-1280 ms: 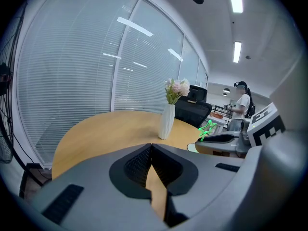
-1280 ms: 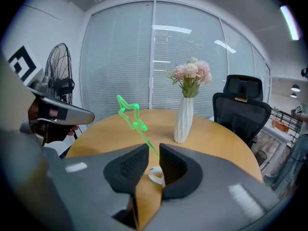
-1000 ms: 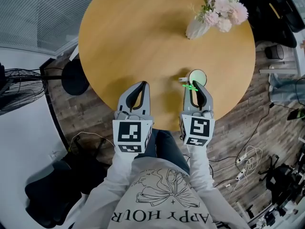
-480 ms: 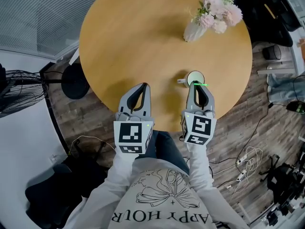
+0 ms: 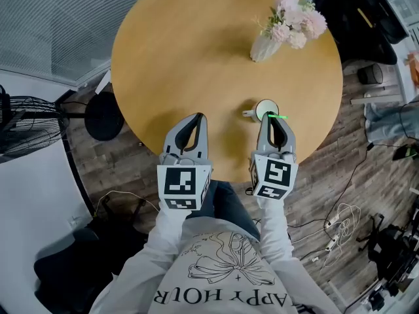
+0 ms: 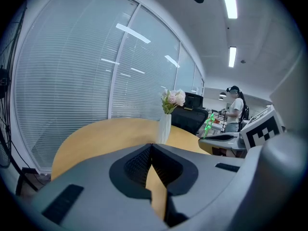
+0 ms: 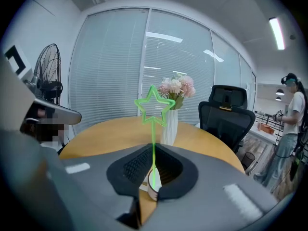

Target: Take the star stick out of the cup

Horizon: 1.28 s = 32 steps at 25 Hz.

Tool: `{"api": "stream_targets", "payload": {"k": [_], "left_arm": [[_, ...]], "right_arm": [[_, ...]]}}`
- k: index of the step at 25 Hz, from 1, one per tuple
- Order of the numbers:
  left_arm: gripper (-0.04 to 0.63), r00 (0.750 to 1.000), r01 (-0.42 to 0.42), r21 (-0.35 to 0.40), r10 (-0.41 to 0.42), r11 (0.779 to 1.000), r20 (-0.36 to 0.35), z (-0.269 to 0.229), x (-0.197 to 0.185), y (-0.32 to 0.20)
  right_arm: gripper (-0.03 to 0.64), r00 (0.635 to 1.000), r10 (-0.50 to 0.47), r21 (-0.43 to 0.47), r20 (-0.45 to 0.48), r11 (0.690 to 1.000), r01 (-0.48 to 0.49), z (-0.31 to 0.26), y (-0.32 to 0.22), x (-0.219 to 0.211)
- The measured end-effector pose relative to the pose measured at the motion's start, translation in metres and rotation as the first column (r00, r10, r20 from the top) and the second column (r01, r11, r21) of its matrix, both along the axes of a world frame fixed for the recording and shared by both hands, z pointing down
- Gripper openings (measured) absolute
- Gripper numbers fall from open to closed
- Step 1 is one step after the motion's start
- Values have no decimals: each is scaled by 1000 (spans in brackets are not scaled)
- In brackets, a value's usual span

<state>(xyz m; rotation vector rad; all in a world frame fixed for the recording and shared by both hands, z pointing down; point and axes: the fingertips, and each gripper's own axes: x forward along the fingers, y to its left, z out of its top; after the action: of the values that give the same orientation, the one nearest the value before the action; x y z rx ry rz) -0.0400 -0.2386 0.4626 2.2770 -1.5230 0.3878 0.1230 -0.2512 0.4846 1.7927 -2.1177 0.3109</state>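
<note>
The person wears a pale grey long-sleeved shirt [image 5: 196,286] with a black line-drawn flower [image 5: 226,261] on the front and a row of black capital letters just below the flower. Dark blue trousers [image 5: 226,198] show above the flower. A loose sleeve [image 5: 154,244] lies at either side of it. The left gripper [image 5: 198,118] and right gripper [image 5: 273,118], beyond the flower, are smooth grey shells with curved jaws lined by black ribbed pads [image 6: 137,165], and each carries a white cube [image 5: 182,185] printed with black square markers
</note>
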Motion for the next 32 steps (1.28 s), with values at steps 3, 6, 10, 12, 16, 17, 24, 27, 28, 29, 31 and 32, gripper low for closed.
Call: {"api": "stream_targets", "payload": {"k": [3, 6, 10, 12, 16, 17, 24, 27, 28, 29, 31, 32], "left_arm": [[6, 1000, -7, 13, 7, 1000, -7, -7, 3, 0], [6, 1000, -14, 31, 14, 999, -16, -16, 6, 0], [6, 999, -22, 57, 24, 998, -25, -29, 10, 0], [6, 999, -23, 66, 25, 998, -26, -35, 11, 0], [6, 999, -24, 89, 27, 996, -30, -48, 13, 1], [6, 999, -24, 96, 27, 995, -32, -51, 13, 1], [6, 999, -21, 144, 27, 989, -39, -75, 16, 0], [6, 999, -23, 168, 30, 985, -40, -87, 16, -1], [6, 999, -22, 175, 30, 984, -41, -91, 16, 0], [6, 999, -20, 181, 28, 983, -42, -94, 16, 0], [6, 999, -16, 192, 25, 981, -43, -99, 15, 2], [6, 999, -15, 198, 24, 980, -42, -102, 15, 2]], "right_arm": [[23, 1000, 5, 15, -2, 1000, -5, -9, 2, 2], [23, 1000, 15, 31, -8, 999, -15, -20, 6, 6], [23, 1000, 27, 59, -6, 998, -26, -36, 8, 10], [23, 999, 33, 66, -5, 997, -33, -41, 10, 13], [23, 999, 45, 91, 6, 995, -45, -57, 13, 16], [23, 999, 46, 97, 5, 994, -46, -60, 13, 17], [23, 999, 50, 135, 13, 989, -51, -85, 15, 18], [23, 998, 53, 151, 15, 987, -55, -94, 19, 21], [23, 998, 54, 157, 16, 986, -56, -97, 20, 21], [23, 998, 55, 163, 17, 985, -57, -101, 21, 22], [23, 998, 56, 175, 21, 983, -58, -107, 22, 22], [23, 998, 56, 181, 24, 982, -59, -110, 23, 23]]}}
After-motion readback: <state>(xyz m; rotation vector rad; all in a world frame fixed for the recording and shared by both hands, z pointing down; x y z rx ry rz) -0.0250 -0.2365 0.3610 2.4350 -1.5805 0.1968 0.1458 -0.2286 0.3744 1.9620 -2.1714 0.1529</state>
